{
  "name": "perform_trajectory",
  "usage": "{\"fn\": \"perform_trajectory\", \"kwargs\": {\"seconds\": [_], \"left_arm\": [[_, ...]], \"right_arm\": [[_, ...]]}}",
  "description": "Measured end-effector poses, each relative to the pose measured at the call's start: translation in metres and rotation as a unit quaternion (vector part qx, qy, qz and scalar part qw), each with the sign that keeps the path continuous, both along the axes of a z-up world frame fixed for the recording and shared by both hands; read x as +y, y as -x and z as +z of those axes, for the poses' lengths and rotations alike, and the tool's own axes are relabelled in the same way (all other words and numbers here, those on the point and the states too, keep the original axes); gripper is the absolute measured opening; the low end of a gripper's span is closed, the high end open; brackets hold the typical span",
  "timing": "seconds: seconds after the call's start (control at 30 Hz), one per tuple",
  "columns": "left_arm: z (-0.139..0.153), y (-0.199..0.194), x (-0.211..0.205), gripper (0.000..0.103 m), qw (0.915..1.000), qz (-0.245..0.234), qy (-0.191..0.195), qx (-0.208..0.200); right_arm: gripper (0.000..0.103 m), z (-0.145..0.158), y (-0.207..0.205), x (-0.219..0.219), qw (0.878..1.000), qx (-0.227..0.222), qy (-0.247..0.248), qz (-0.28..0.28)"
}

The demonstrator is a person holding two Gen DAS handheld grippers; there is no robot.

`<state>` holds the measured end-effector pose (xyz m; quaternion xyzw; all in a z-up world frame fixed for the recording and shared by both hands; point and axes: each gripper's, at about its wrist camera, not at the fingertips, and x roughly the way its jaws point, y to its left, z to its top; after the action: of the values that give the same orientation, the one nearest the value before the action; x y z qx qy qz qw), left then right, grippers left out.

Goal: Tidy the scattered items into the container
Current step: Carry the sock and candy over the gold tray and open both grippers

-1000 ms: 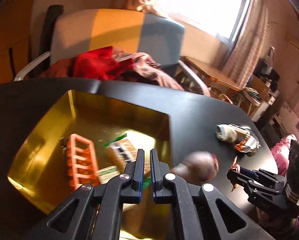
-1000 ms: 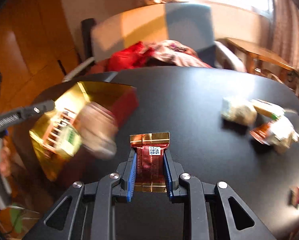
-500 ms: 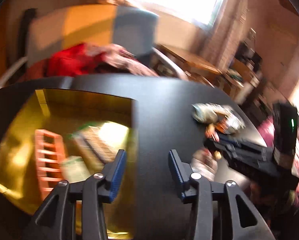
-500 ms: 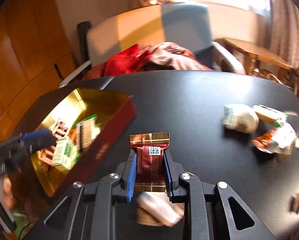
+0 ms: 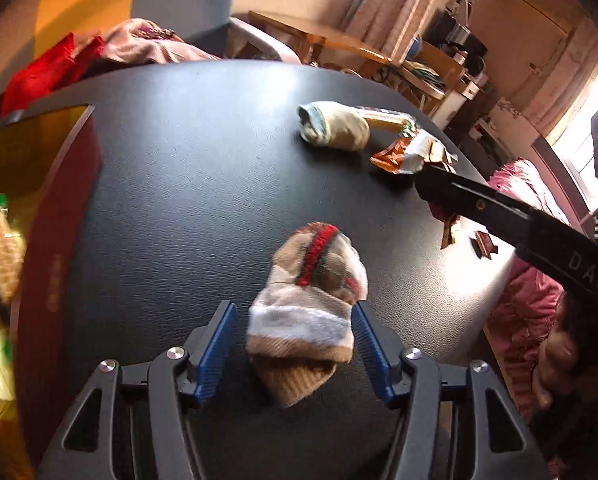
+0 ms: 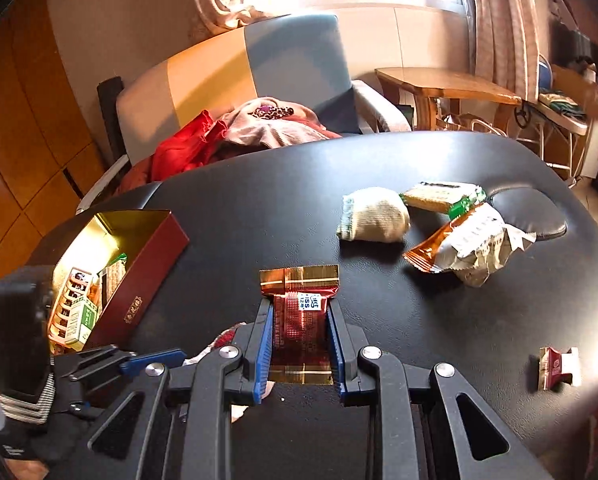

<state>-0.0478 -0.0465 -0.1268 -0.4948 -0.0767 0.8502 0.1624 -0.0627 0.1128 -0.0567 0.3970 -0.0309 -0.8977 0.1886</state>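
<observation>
A rolled striped sock (image 5: 315,280), beige with a red band, lies on the black table (image 5: 203,168). My left gripper (image 5: 294,312) straddles it, jaws closing; the pads are not pressing the sock. The container, a red box with a gold inside (image 6: 147,276), stands at the left holding several packets. My right gripper (image 6: 299,306) is shut on a red and gold snack packet (image 6: 299,280) held above the table. The left gripper's blue-padded fingers (image 6: 151,358) show at the lower left of the right wrist view.
On the right half of the table lie a pale rolled sock (image 6: 373,216), a green biscuit packet (image 6: 439,196), a crumpled orange wrapper (image 6: 471,248) and a small red sweet (image 6: 559,368). A chair with clothes (image 6: 259,128) stands behind the table.
My left gripper swung right from over the box, opened and came down around the striped sock, which went from beside the box to mid-table. The right gripper shifted, packet still held.
</observation>
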Motion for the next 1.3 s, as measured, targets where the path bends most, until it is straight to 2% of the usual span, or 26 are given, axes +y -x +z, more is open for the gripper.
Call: {"fn": "perform_trajectory", "kwargs": {"seconds": [0.1,0.2,0.37,0.53,0.67,0.8,1.03,1.2,1.27,1.3], "left_arm": [[-0.002,-0.002,0.005,0.029,0.9999,-0.004,0.011,0.005],[0.005,-0.008,0.003,0.021,0.9997,0.001,0.014,0.019],[0.031,-0.018,-0.018,0.020,0.9983,0.032,0.008,0.049],[0.061,-0.030,-0.052,0.020,0.9939,0.077,0.006,0.079],[0.077,-0.045,-0.098,0.020,0.9858,0.139,0.012,0.093],[0.086,-0.064,-0.151,0.020,0.9732,0.204,0.031,0.102],[0.073,-0.075,-0.229,0.021,0.9517,0.293,0.050,0.077],[0.052,-0.068,-0.253,0.022,0.9433,0.322,0.057,0.057],[0.045,-0.065,-0.257,0.022,0.9430,0.325,0.052,0.049],[0.042,-0.063,-0.258,0.025,0.9423,0.328,0.050,0.045]], "right_arm": [[0.025,-0.004,0.001,0.000,1.000,-0.004,-0.004,-0.001],[0.025,-0.010,0.001,0.000,1.000,-0.012,-0.010,-0.002],[0.025,-0.014,0.000,-0.012,1.000,-0.021,-0.005,0.016],[0.025,-0.001,-0.008,-0.053,0.998,-0.004,0.000,0.069],[0.025,0.011,-0.015,-0.098,0.992,0.015,-0.001,0.123],[0.025,0.020,-0.020,-0.139,0.985,0.025,0.005,0.170],[0.025,0.018,-0.018,-0.213,0.972,0.018,-0.010,0.233],[0.025,0.000,-0.010,-0.258,0.965,-0.007,-0.034,0.262],[0.025,-0.005,-0.006,-0.268,0.963,-0.016,-0.038,0.265],[0.025,-0.007,-0.004,-0.272,0.963,-0.020,-0.038,0.265]]}}
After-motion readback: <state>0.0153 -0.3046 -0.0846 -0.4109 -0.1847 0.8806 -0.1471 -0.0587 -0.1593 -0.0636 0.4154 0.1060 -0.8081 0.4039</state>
